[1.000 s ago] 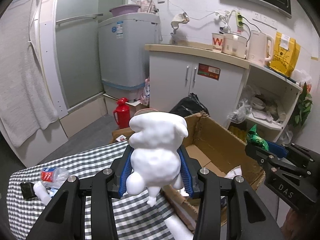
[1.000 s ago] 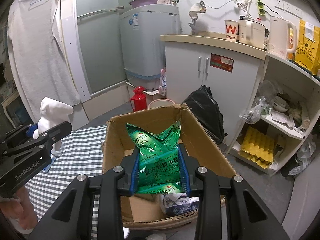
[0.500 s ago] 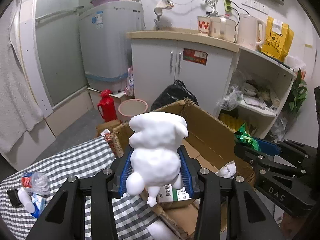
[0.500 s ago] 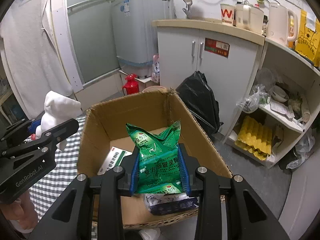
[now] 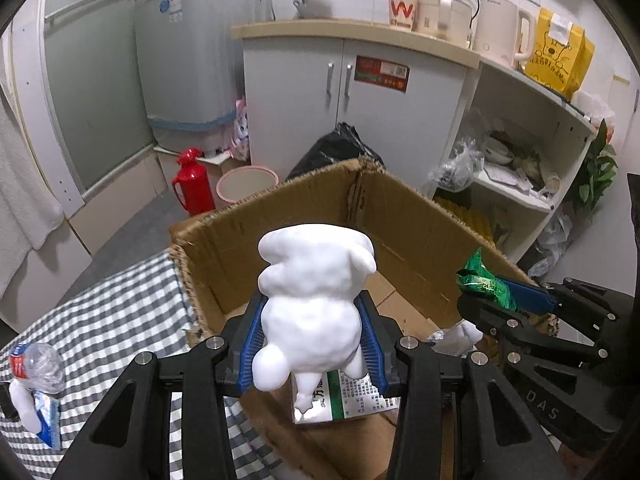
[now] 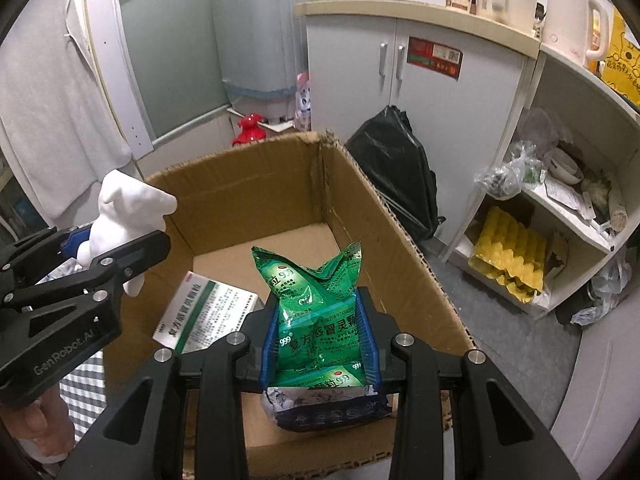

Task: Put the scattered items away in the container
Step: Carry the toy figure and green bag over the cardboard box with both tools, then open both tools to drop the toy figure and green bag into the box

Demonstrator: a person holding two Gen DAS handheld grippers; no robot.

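My left gripper is shut on a white plaster figure and holds it above the near left part of the open cardboard box. My right gripper is shut on a green medicine pouch above the box. Each gripper shows in the other's view: the left gripper with the white figure, the right gripper with the pouch. A green-and-white medicine carton and a dark blue packet lie inside the box.
The box stands at the edge of a checked tablecloth. A crushed plastic bottle and a blue-white tube lie at the cloth's left. Behind stand a black bin bag, a red thermos, a pink basin and a white cabinet.
Both grippers have moved forward over the box with their loads. The box looms larger and its inside, with the carton, has come into view.
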